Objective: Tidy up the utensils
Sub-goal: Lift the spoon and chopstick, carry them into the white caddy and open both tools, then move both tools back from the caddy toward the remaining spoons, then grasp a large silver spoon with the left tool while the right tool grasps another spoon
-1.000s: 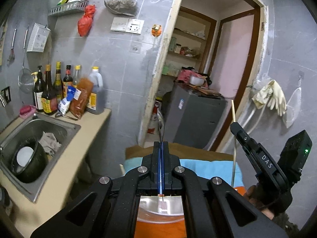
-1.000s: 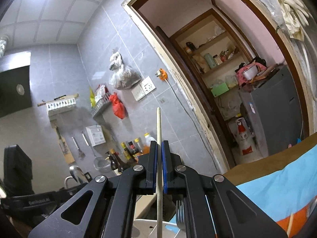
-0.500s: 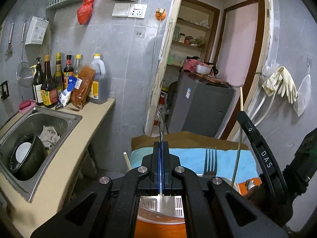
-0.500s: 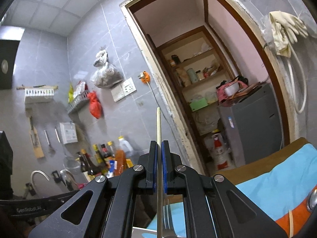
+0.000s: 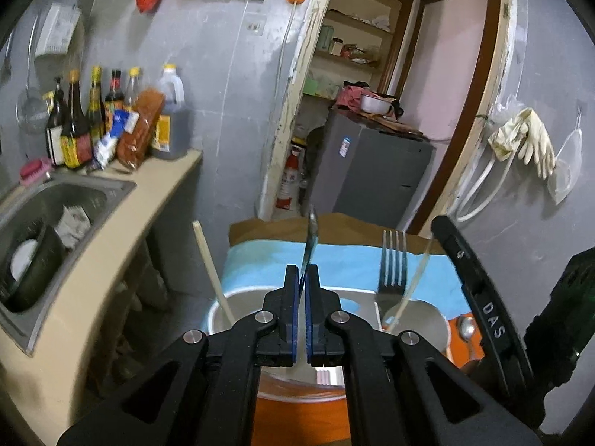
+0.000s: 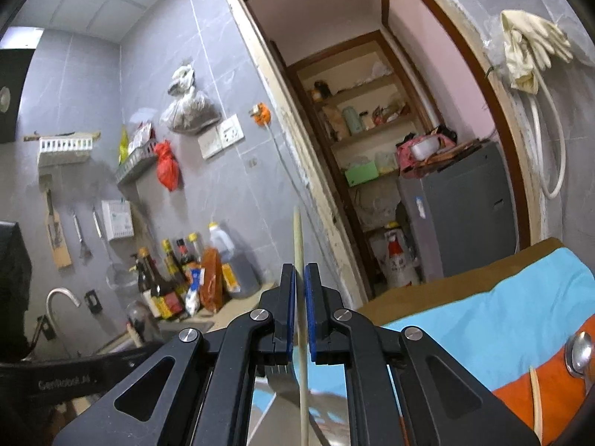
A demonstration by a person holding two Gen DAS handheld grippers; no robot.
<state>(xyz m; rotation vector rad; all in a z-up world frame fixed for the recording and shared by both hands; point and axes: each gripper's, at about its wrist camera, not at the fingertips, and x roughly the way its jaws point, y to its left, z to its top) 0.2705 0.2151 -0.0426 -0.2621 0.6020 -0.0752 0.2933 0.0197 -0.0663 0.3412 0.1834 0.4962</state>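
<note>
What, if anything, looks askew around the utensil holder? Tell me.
One chopstick leans far out over the left rim of the white holder, alone in its compartment, while the fork stands nearly upright. The thin utensil in the left claw also tilts slightly right.

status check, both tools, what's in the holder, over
Left tool shut on a thin metal utensil, above the white holder. Right tool holds a chopstick, jaws slightly apart. Fork and another chopstick already standing in holder.
</note>
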